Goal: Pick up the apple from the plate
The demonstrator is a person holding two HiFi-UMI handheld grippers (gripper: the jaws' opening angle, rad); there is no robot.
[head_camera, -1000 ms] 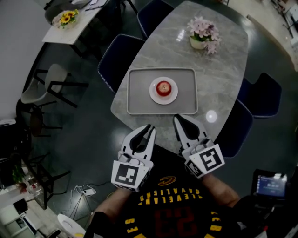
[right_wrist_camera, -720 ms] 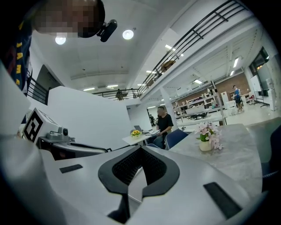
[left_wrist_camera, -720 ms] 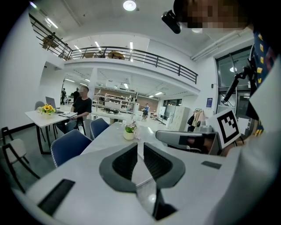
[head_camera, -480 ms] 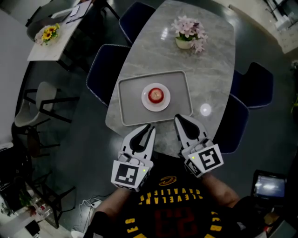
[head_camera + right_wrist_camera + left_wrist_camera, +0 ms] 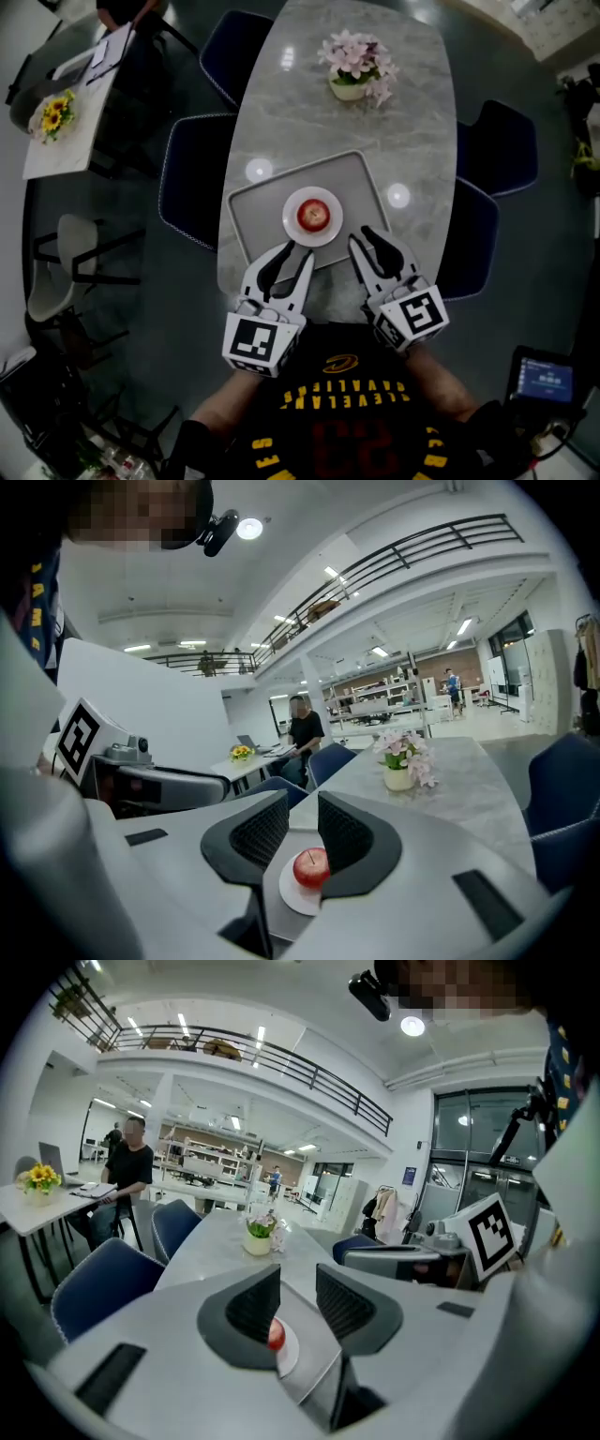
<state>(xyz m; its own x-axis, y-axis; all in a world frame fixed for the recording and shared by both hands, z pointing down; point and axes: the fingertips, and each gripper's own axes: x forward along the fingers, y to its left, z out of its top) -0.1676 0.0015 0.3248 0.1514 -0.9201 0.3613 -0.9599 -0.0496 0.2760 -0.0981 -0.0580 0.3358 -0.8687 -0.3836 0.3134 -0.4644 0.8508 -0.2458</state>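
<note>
A red apple [image 5: 313, 215] sits on a small white plate [image 5: 292, 230] in the middle of a grey tray [image 5: 246, 202] on the marble table. Both grippers hover at the tray's near edge, just short of the plate. My left gripper [image 5: 293, 253] is at the near left of the plate; its jaws are opening and nothing is between them. My right gripper [image 5: 363, 236] is at the near right, open and empty. In the left gripper view the apple [image 5: 276, 1335] peeks out from behind the left jaw. In the right gripper view the apple [image 5: 311, 866] lies just beyond the jaws.
A pot of pink flowers [image 5: 353, 67] stands at the table's far end. Dark blue chairs [image 5: 190, 178] [image 5: 504, 141] flank the table. A side table with yellow flowers [image 5: 52, 114] is at the far left, where a person [image 5: 128, 1171] sits.
Both grippers have moved forward to the tray's near edge, and the apple now lies close in front of them. The left jaws stand wider apart.
</note>
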